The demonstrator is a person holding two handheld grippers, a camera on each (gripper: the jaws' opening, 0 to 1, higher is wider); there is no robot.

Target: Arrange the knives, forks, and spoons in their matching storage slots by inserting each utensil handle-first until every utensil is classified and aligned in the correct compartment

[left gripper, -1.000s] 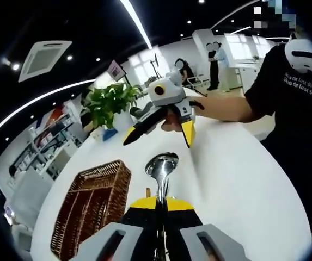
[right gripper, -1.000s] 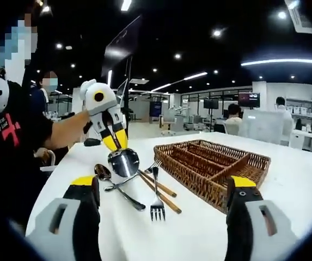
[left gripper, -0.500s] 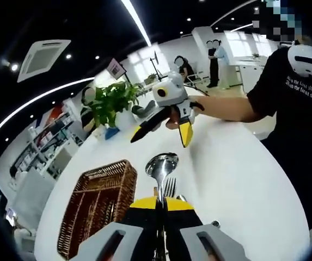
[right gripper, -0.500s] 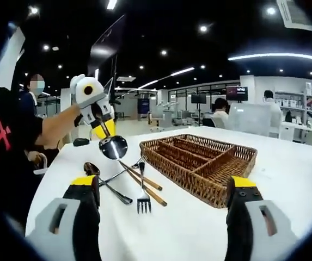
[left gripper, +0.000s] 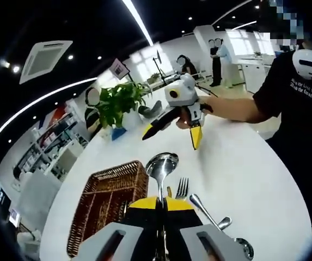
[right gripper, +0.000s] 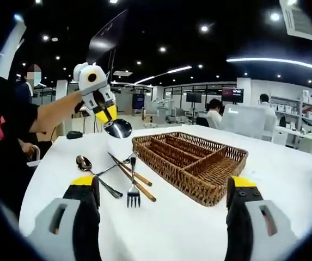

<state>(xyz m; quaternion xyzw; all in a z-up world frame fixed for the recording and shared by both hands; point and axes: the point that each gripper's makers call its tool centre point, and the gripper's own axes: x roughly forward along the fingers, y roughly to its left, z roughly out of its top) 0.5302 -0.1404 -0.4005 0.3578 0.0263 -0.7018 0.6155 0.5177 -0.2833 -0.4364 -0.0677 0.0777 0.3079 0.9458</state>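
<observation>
Right gripper view: a spoon (right gripper: pixel 117 128) is gripped by the left tongs (right gripper: pixel 105 115), bowl outward, above the table's (right gripper: pixel 188 228) loose cutlery, beside the basket (right gripper: pixel 191 163); right tongs (right gripper: pixel 164 190) are spread wide.

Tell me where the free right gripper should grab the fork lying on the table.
Grip the fork by its wooden handle, probably from above with the jaws across it. It lies flat, tines toward the right gripper, and the handle's far end runs into the crossed utensils, so take the stretch just behind the metal head.
</observation>
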